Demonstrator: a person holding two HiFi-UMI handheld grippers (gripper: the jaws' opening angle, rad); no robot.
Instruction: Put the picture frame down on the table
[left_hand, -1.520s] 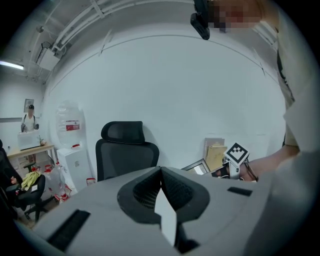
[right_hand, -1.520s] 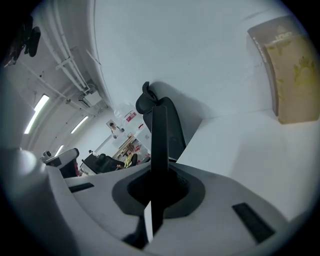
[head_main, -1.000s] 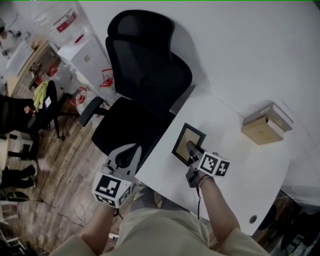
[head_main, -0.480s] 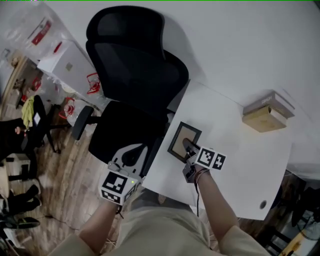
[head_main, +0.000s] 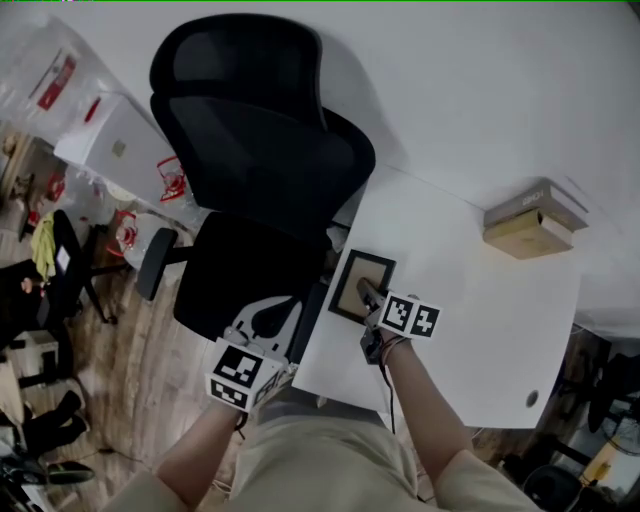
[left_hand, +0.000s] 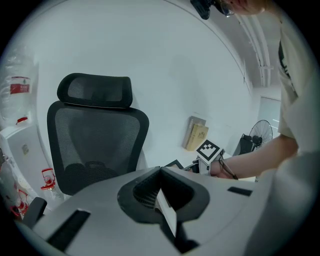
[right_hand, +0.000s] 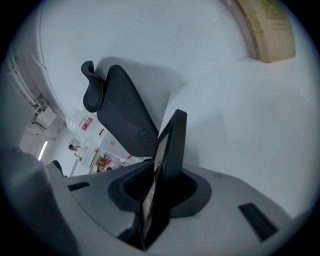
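Note:
A dark picture frame (head_main: 352, 276) with a tan middle is over the white table (head_main: 470, 300), close to its left edge. My right gripper (head_main: 368, 292) is shut on its near side. In the right gripper view the frame (right_hand: 175, 135) stands edge-on between the jaws of my right gripper (right_hand: 157, 165). I cannot tell whether the frame touches the table. My left gripper (head_main: 268, 315) hangs off the table to the left, beside the chair. In its own view my left gripper (left_hand: 161, 172) has its jaws together and holds nothing.
A black office chair (head_main: 260, 140) stands against the table's left side. Stacked books (head_main: 530, 222) lie at the table's far right by the white wall. Boxes and clutter (head_main: 110, 150) sit on the wooden floor to the left.
The head view has swung a little, so the chair fills more of the picture. The right gripper and the frame stay almost where they were on the table. The left gripper has barely moved.

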